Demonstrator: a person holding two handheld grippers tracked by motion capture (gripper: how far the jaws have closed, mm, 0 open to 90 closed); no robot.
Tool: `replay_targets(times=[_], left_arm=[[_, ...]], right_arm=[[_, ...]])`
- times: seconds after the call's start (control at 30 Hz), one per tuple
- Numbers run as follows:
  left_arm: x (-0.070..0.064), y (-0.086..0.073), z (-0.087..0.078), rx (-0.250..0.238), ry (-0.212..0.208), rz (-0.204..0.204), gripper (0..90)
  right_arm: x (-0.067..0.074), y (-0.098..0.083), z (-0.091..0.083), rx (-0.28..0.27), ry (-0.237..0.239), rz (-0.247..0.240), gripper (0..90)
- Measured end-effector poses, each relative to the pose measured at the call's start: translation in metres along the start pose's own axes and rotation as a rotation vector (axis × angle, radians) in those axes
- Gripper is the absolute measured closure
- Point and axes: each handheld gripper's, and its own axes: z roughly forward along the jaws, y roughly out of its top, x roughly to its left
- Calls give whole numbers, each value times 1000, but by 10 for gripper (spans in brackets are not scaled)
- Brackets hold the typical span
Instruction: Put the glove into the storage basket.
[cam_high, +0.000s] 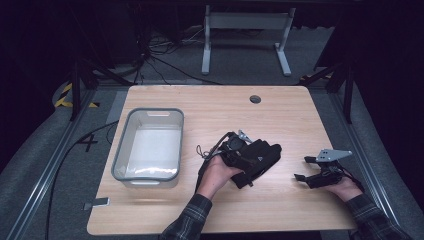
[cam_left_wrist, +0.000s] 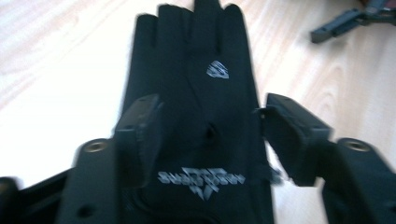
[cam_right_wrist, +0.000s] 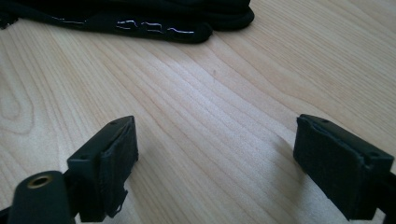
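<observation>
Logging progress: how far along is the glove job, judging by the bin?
Nothing looks done: the bin seems empty. In hand: the left gripper straddles the black glove, jaws not visibly clamped. The right gripper is open over bare table. If binning is the aim, that remains.

Both forearms wear dark plaid sleeves (cam_high: 187, 220). Each gripper is black; the right gripper (cam_high: 306, 168) carries a grey three-cornered plate (cam_high: 332, 154); brass-coloured screw holes (cam_right_wrist: 39, 180) mark the jaw arms.
</observation>
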Motion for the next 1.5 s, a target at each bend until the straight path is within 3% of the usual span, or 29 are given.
replay_targets(times=[0.2, 0.3, 0.57, 0.77, 0.87, 1.0, 1.07, 1.13, 1.3, 1.37, 1.5], left_arm=[[6, 4, 22, 24, 22, 21, 203], [7, 3, 31, 63, 35, 28, 157], [3, -1, 43, 110, 63, 60, 153], [3, -3, 47, 118, 39, 46, 182], [3, -6, 47, 109, 24, 43, 235], [3, -7, 45, 101, 4, 67, 319], [2, -7, 44, 98, -20, 74, 384], [1, -6, 43, 103, -39, 80, 519], [1, -5, 41, 105, -57, 64, 647], [2, -5, 41, 107, -61, 50, 673], [-2, -4, 38, 110, -45, 59, 699]], right_arm=[[0, 0, 0, 0, 0, 0, 142], [0, 0, 0, 0, 0, 0, 142], [0, 0, 0, 0, 0, 0, 142], [0, 0, 0, 0, 0, 0, 142], [0, 0, 0, 1, 0, 0, 142], [0, 0, 0, 0, 0, 0, 142], [0, 0, 0, 0, 0, 0, 142], [0, 0, 0, 0, 0, 0, 142], [0, 0, 0, 0, 0, 0, 142], [0, 0, 0, 0, 0, 0, 142], [0, 0, 0, 0, 0, 0, 143]])
